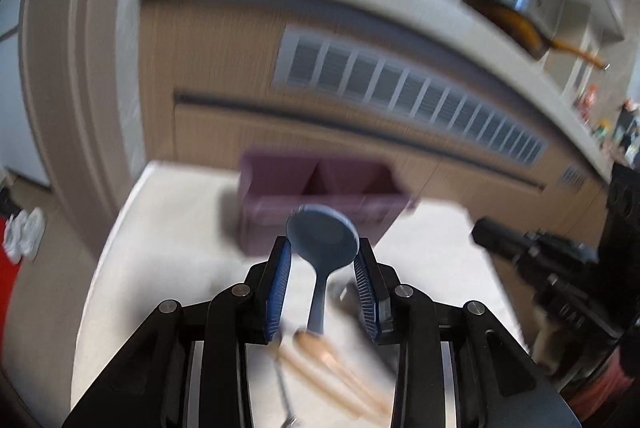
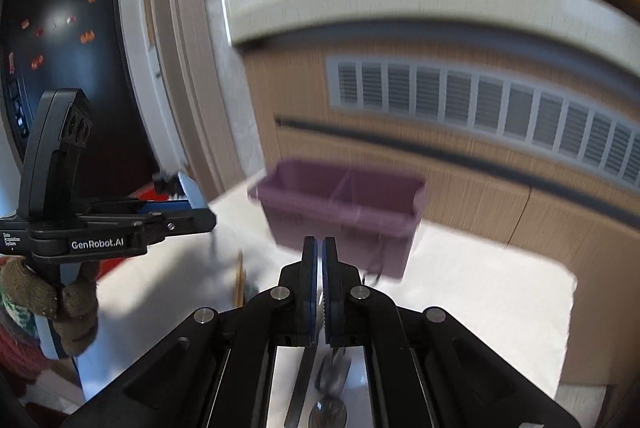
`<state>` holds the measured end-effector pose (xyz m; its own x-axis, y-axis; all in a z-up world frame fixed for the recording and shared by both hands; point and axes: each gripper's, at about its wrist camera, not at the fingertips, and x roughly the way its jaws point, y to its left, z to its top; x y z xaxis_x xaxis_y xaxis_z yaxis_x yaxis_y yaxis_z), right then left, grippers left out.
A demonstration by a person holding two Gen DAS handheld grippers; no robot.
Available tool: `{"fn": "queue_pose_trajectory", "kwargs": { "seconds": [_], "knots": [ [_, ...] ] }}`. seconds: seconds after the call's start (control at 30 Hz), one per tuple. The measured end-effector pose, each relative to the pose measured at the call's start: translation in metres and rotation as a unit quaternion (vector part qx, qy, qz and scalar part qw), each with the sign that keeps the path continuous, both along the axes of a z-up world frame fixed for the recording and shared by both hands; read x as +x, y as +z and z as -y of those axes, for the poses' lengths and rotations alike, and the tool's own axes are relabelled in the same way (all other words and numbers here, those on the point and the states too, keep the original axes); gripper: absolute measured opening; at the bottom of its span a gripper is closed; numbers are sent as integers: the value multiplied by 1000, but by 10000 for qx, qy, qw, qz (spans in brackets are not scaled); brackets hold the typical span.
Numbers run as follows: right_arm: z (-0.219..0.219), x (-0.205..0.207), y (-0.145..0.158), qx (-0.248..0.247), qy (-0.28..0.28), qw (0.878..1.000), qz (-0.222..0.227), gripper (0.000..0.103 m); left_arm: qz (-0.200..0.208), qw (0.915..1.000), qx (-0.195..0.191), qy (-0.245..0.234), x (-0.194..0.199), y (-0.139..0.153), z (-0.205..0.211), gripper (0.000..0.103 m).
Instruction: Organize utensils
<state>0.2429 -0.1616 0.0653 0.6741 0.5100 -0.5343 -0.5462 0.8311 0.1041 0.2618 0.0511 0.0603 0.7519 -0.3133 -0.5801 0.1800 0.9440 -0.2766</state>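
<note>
A: Where was the blue spoon (image 1: 322, 240)?
B: Clamped at the bowl by the left gripper (image 1: 323, 260), just before the purple bin (image 1: 320, 195).
A: The right gripper (image 2: 320, 284)?
B: Pressed together, near the bin.

Your left wrist camera sits just behind its own fingers (image 1: 280, 288) and looks forward and downward along them, across the pale worktop (image 1: 168, 228) toward the purple two-compartment bin (image 1: 320, 187) and the wooden cabinet front with its louvred vent (image 1: 408, 95). Your right wrist camera rides the same way behind its fingers (image 2: 308, 280), tilted down, close over the worktop (image 2: 480, 300), facing the same bin (image 2: 340, 199) and vent (image 2: 480, 103). Both views share bin, cabinet and worktop edge. The right view catches the left gripper (image 2: 192, 207) side-on at its left; the left view shows the right gripper (image 1: 520, 244) at its right edge.
</note>
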Motion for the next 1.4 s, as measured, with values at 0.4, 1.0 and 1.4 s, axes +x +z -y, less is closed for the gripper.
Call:
{"fn": "queue_pose_trajectory", "kwargs": {
  "seconds": [0.4,1.0,1.4],
  "knots": [
    [-39,51,-89,-499,792,9801,-1748,19,32,9996,-212,162,-2,-7,-23,33],
    [-73,88,-137,-999,130,9752,-1972,36,-142,9987,-402,280,-7,-32,-48,33],
    [-113,93,-144,-1672,737,9625,-2006,91,-748,9944,-285,691,8,-68,-66,33]
  ]
}}
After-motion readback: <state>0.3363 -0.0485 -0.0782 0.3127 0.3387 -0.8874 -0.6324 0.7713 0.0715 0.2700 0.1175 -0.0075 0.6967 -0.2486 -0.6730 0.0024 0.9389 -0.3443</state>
